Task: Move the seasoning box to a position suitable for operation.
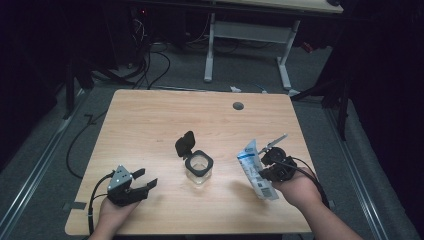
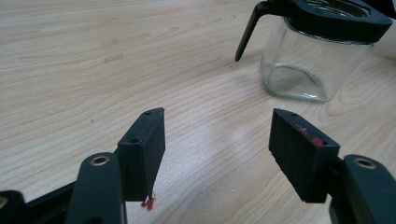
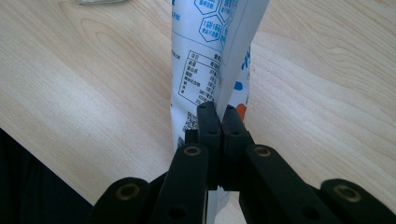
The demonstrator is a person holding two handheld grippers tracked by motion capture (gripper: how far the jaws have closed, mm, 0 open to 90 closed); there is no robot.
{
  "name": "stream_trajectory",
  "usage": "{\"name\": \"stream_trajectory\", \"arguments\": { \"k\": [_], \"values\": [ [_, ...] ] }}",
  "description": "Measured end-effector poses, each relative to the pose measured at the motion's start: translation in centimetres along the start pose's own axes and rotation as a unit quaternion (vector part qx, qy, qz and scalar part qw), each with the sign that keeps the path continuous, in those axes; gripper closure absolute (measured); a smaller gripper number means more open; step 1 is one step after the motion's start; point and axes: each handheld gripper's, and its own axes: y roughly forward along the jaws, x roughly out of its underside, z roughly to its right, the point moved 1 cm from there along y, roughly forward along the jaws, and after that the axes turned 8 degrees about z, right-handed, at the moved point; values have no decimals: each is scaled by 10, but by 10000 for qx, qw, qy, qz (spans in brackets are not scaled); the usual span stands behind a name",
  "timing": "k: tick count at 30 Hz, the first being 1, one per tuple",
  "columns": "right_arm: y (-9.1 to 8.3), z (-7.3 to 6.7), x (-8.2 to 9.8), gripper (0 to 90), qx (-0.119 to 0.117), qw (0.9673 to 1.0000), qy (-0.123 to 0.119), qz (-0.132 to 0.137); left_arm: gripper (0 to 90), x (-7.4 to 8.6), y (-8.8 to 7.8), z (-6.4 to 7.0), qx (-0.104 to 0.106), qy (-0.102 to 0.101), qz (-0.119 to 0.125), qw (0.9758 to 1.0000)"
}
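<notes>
Right gripper view puts us straight at the right gripper (image 3: 218, 112): its two black jaws are pressed together on the edge of a white and blue pouch (image 3: 212, 60), the printed film pinched flat between the pads. We see the pouch rising away from the jaws over the wooden table (image 3: 84, 84), with a table of small print and blue hexagon marks on its face. In the high view we find the same right gripper (image 1: 267, 167) near the table's right edge, held in the person's right hand (image 1: 297, 190), with the pouch (image 1: 255, 167) standing up at a slant just to the left of it, clear of the wood along most of its length.

Moving outward, we come to a glass jar (image 1: 199, 167) near the middle of the table, with a black collar and a black lid (image 1: 185, 144) flipped up behind it on its hinge. The jar sits apart from the pouch, between the two grippers.

On the left, we see the left gripper (image 1: 145, 181) low over the table, held in the left hand (image 1: 115, 212). In the left gripper view its jaws stand wide apart with nothing between them (image 2: 217, 140), and they point toward the jar (image 2: 310, 60), which stands well ahead of the pads.
</notes>
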Motion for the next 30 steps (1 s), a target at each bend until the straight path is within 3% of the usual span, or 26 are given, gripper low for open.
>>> {"name": "stream_trajectory", "arguments": {
  "k": [15,30],
  "values": [
    [-2,2,-2,900,54,9993,-66,-352,367,0,1,2,30,36,-22,10000],
    [-4,0,-3,900,-73,9990,-56,-436,368,1,4,9,121,184,-55,9997]
  ]
}}
